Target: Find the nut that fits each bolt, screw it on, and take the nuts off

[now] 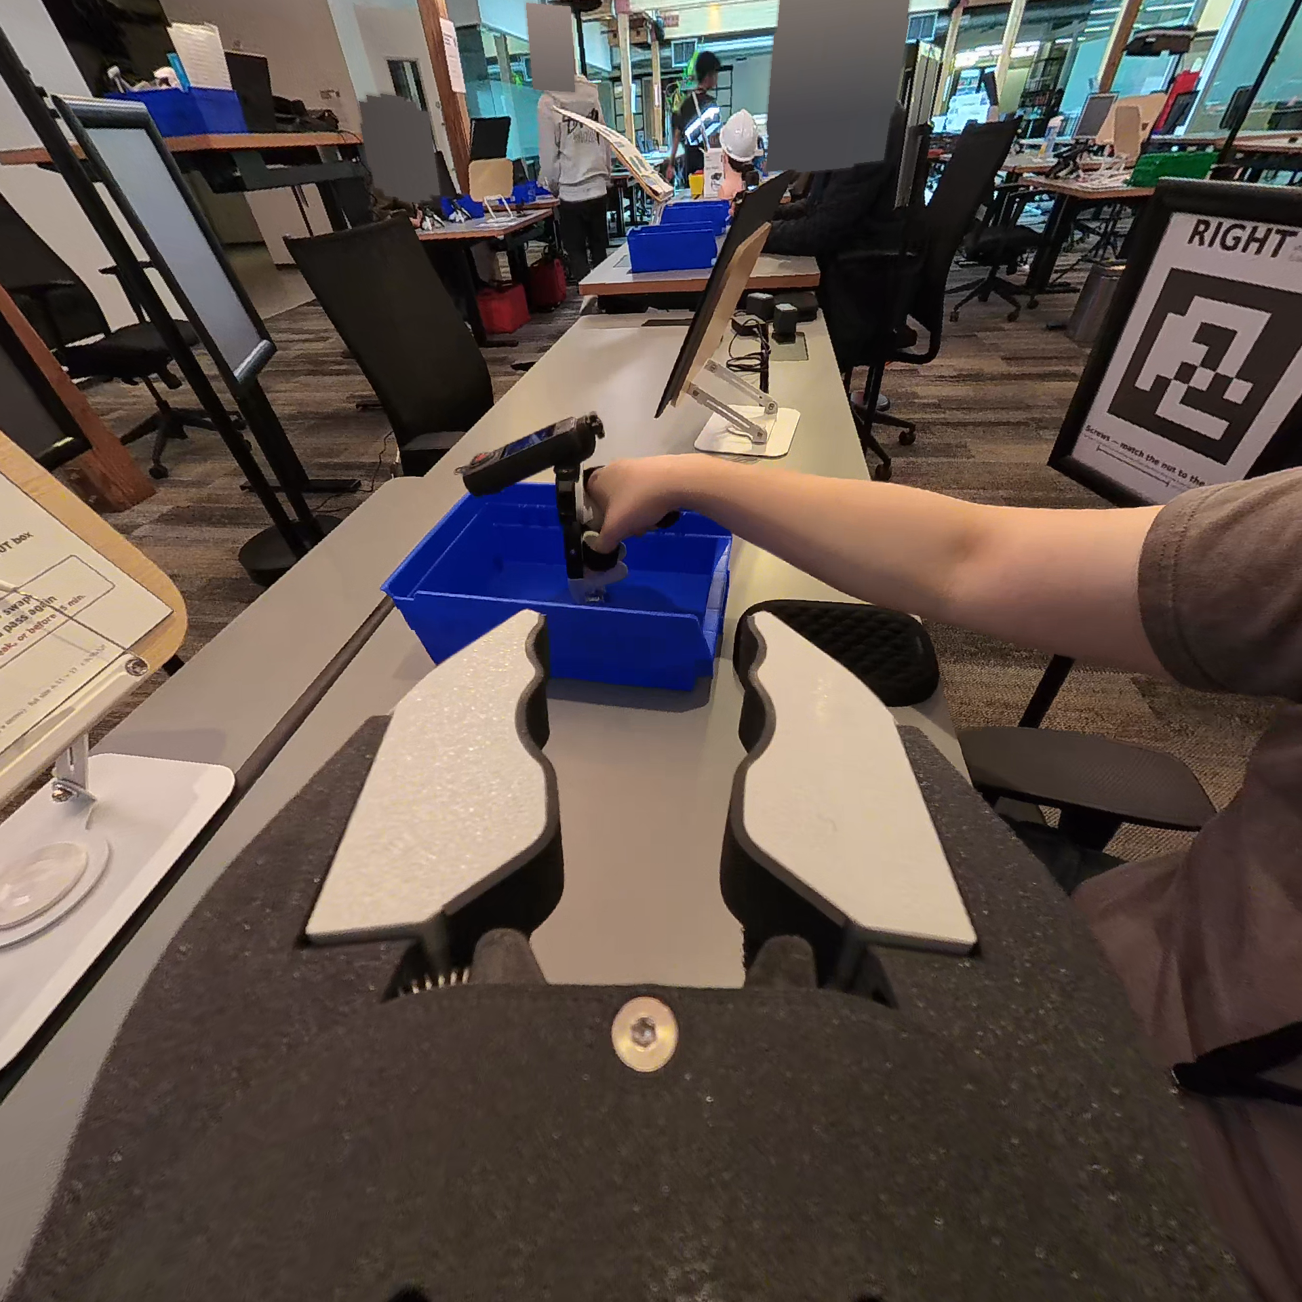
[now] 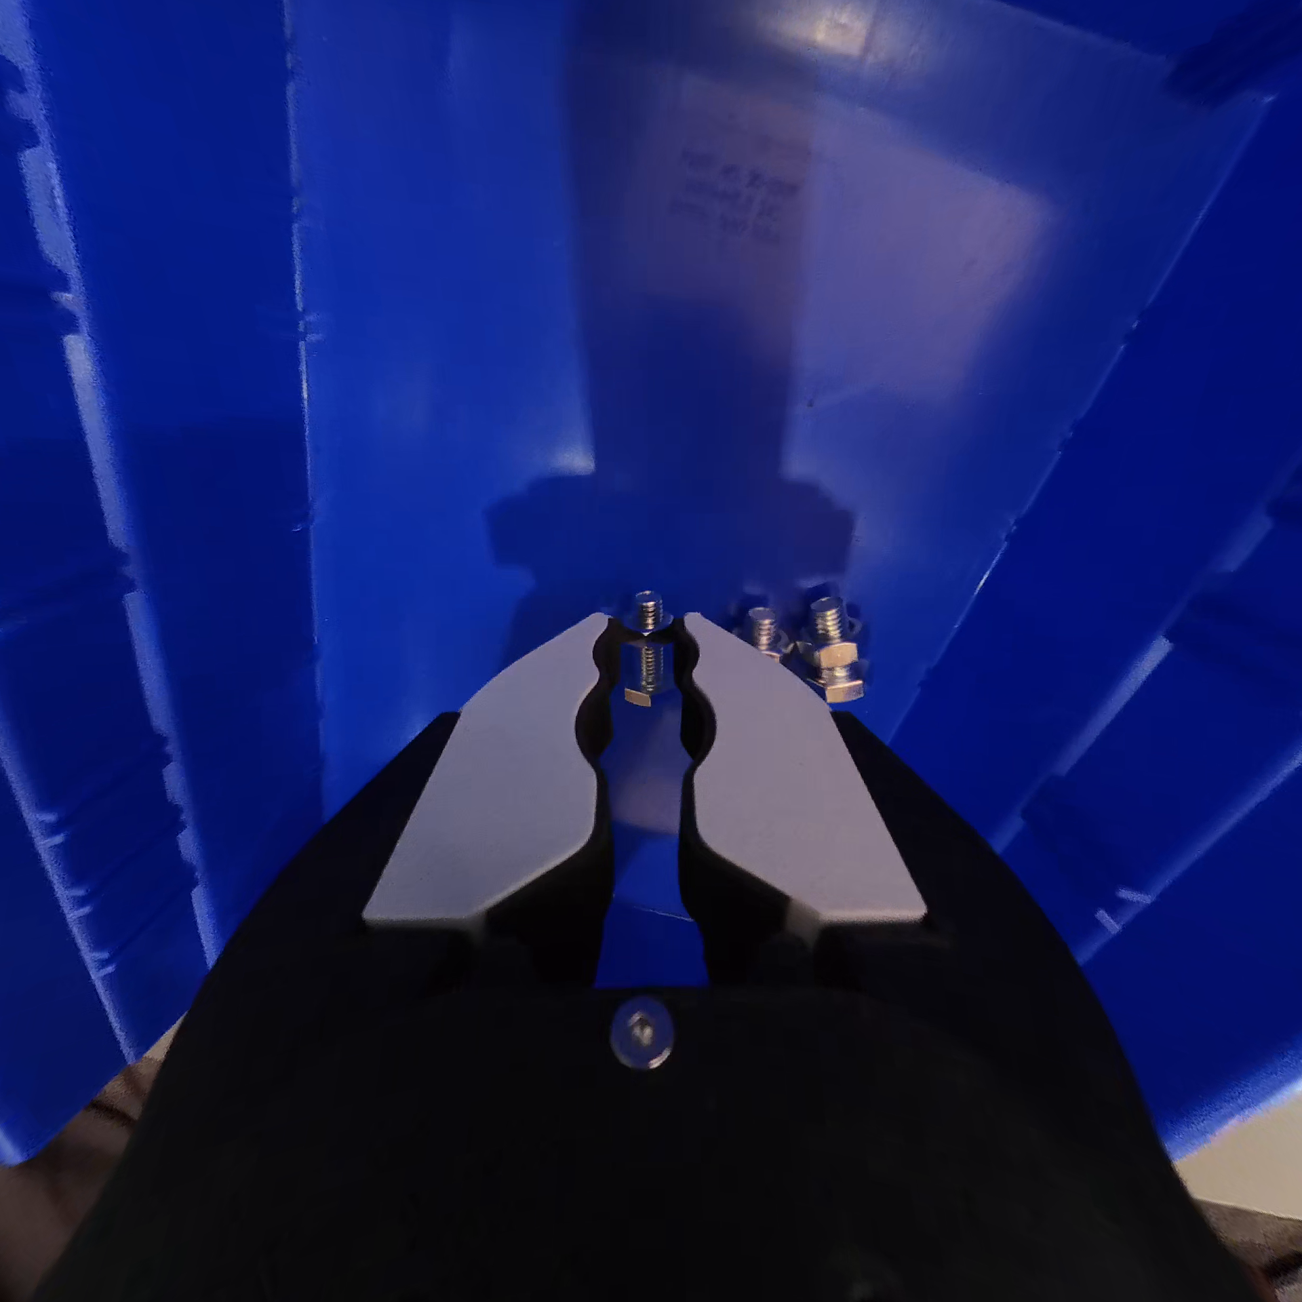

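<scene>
A blue bin stands on the grey table. In the left wrist view a hand reaches my right gripper down into it. In the right wrist view my right gripper is shut on a small silver bolt with a nut on its thread, down on the bin floor. Two more silver bolts with nuts lie just right of the right finger. My left gripper is open and empty, held over the table in front of the bin.
A tilted board on a white stand is beyond the bin. A framed sign with a black-and-white marker stands at right. A laminated sheet on a stand is at left. Black office chairs line the table edges. My hands' fingertips stand some 45 centimetres from each other.
</scene>
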### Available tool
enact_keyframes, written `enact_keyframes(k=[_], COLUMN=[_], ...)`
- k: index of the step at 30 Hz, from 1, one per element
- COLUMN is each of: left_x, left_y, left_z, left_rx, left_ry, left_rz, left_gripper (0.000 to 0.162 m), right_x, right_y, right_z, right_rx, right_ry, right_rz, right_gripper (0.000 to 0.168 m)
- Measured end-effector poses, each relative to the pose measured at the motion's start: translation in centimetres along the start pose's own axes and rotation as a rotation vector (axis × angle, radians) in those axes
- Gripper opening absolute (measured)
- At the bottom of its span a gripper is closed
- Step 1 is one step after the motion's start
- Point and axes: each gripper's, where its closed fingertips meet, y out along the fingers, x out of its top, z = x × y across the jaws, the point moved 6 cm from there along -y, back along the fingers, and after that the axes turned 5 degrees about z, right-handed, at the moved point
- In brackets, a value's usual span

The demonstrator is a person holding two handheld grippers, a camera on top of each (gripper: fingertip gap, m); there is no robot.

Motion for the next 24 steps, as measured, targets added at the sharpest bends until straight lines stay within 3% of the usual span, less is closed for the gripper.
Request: enact_keyframes(k=[9, 14, 17, 20, 24], left_x=[-0.2, -0.1, 0.2, 0.2, -1.0], left_y=[0.0, -0.5, -1.6, -3.0, -5.7], left_z=[0.6, 1.0, 1.2, 2.1, 4.9], left_rx=[0.002, 0.018, 0.045, 0.114, 0.319], left_ry=[-0.015, -0.02, -0.011, -0.014, -0.065], left_rz=[0.001, 0.001, -0.011, 0.01, 0.102], left_gripper=[0.051, 0.053, 0.053, 0.051, 0.046], right_x=[0.2, 0.2, 0.0, -0.4, -2.0], right_y=[0.5, -1.6, -5.9, -12.2, -20.3], right_z=[-0.2, 0.4, 2.7, 6.1, 12.6], right_rx=[-0.049, -0.075, -0.035, 0.005, 0.232], right_ry=[-0.011, -0.06, -0.128, -0.23, -0.454], right_rz=[0.016, -0.089, -0.262, -0.539, -0.927], right_gripper=[0.016, 0.031, 0.03, 0.029, 0.03])
